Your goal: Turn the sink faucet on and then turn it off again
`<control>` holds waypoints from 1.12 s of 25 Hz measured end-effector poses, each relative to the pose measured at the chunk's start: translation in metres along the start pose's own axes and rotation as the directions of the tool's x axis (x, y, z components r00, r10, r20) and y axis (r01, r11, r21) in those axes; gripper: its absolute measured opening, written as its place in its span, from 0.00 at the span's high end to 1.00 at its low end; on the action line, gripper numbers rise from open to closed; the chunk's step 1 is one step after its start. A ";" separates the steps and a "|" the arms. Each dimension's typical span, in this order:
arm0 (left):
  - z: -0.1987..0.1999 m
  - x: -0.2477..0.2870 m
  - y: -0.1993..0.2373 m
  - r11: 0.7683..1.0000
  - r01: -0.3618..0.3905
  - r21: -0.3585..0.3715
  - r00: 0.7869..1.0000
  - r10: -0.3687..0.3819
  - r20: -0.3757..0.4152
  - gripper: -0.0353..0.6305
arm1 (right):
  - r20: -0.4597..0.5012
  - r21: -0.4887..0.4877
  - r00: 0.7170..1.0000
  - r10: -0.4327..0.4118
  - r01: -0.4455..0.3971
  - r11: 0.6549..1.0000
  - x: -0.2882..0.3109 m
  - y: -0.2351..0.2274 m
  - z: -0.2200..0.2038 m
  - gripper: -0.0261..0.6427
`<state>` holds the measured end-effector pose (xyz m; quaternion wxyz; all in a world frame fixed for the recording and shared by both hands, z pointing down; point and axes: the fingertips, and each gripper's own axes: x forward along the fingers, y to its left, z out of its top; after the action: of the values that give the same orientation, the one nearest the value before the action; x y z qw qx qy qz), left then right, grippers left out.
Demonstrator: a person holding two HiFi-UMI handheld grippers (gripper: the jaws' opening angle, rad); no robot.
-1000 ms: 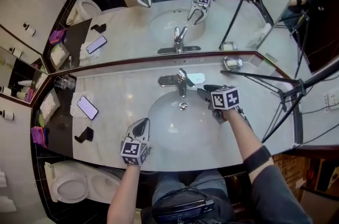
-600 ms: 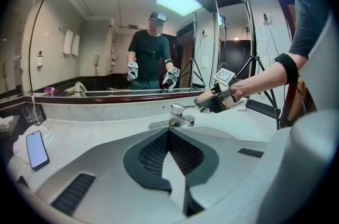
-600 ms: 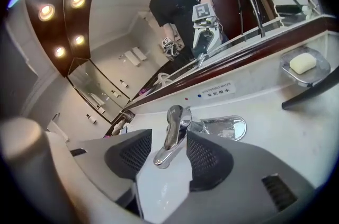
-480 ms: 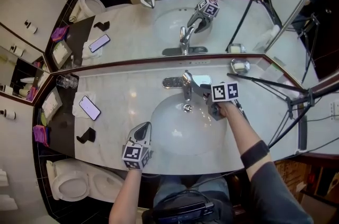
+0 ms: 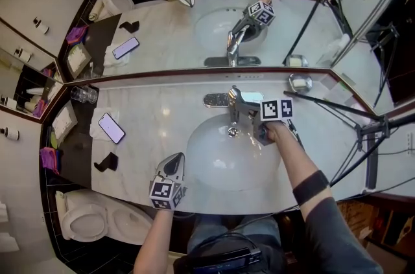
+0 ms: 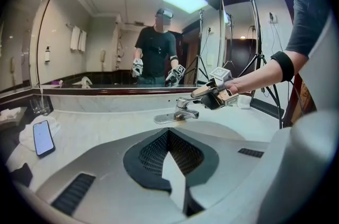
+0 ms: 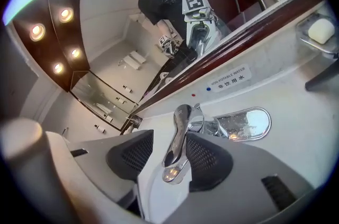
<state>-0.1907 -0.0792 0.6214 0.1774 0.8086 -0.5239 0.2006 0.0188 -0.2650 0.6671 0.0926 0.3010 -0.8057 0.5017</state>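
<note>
The right gripper (image 7: 169,157) has its 2 jaws spread, with the chrome faucet lever (image 7: 177,135) lying between them. The jaws have just been closing in a little. A strip of white still shows between the lever and the pad at the frame's left, while the lever runs along the edge of the pad at the frame's right, so the lever is bracketed, not pinched. Its rounded tip sits low in the centre of the right gripper view. Just behind it, centre right, lies the shiny base plate (image 7: 243,125). On the backsplash above are a red dot, a blue dot and a label (image 7: 228,80) reading NON POTABLE WATER. At the upper right of that view a soap dish (image 7: 318,35) holds a white bar.

In the head view the faucet (image 5: 235,101) stands at the centre of the frame, on the back rim of the white sink basin (image 5: 220,166). The right gripper reaches it from the frame's right.

The left gripper (image 6: 168,135) has its jaw tips pressed together with nothing between them. In the head view it sits at the lower centre-left, over the front edge of the marble countertop (image 5: 155,114), well apart from the faucet.

Farther left on the countertop lie a phone (image 5: 111,128) on a white cloth, a small black object (image 5: 104,164) below it and a glass (image 5: 84,94) toward the upper left. The mirror (image 5: 162,33) fills the top of the frame. A toilet (image 5: 84,222) shows at the lower left.
</note>
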 end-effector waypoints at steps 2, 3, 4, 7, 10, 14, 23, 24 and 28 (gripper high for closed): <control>-0.002 0.001 0.001 1.000 -0.001 -0.012 1.000 0.001 0.001 0.95 | 0.012 0.027 1.000 0.008 -0.008 1.000 0.000 0.000 0.001 0.67; -0.002 0.002 0.000 1.000 0.001 -0.013 1.000 -0.001 0.001 0.95 | 0.019 0.042 1.000 0.010 -0.011 0.999 0.000 0.000 0.002 0.68; -0.002 0.002 -0.001 1.000 0.003 -0.012 1.000 -0.003 0.002 0.95 | 0.026 0.053 1.000 0.011 -0.012 0.999 0.000 0.000 0.003 0.69; -0.001 0.003 -0.003 1.000 0.010 -0.008 1.000 -0.010 0.003 0.95 | 0.030 0.059 1.000 0.000 -0.002 0.998 0.000 0.000 0.003 0.71; -0.001 0.004 -0.004 1.000 0.012 -0.006 1.000 -0.012 0.004 0.95 | 0.028 0.059 1.000 -0.009 0.007 0.998 0.000 0.001 0.004 0.71; 0.002 0.006 -0.005 1.000 0.013 -0.005 1.000 -0.013 0.009 0.95 | 0.032 0.084 0.999 -0.012 0.009 0.996 -0.001 0.001 0.005 0.71; 0.002 0.005 -0.003 1.000 0.008 -0.012 1.000 -0.008 0.014 0.95 | 0.053 0.101 0.998 -0.039 0.034 0.994 -0.001 0.003 0.016 0.76; 0.002 0.005 -0.003 1.000 0.007 -0.013 1.000 -0.007 0.015 0.95 | 0.058 0.106 0.998 -0.038 0.032 0.994 -0.001 0.003 0.018 0.76; 0.002 0.007 -0.002 1.000 0.007 -0.017 1.000 -0.007 0.015 0.95 | 0.068 0.112 0.997 -0.040 0.032 0.993 0.002 0.005 0.024 0.75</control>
<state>-0.1863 -0.0849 0.6234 0.1812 0.8104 -0.5240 0.1895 0.0181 -0.2852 0.6522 0.0565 0.3377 -0.7737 0.5331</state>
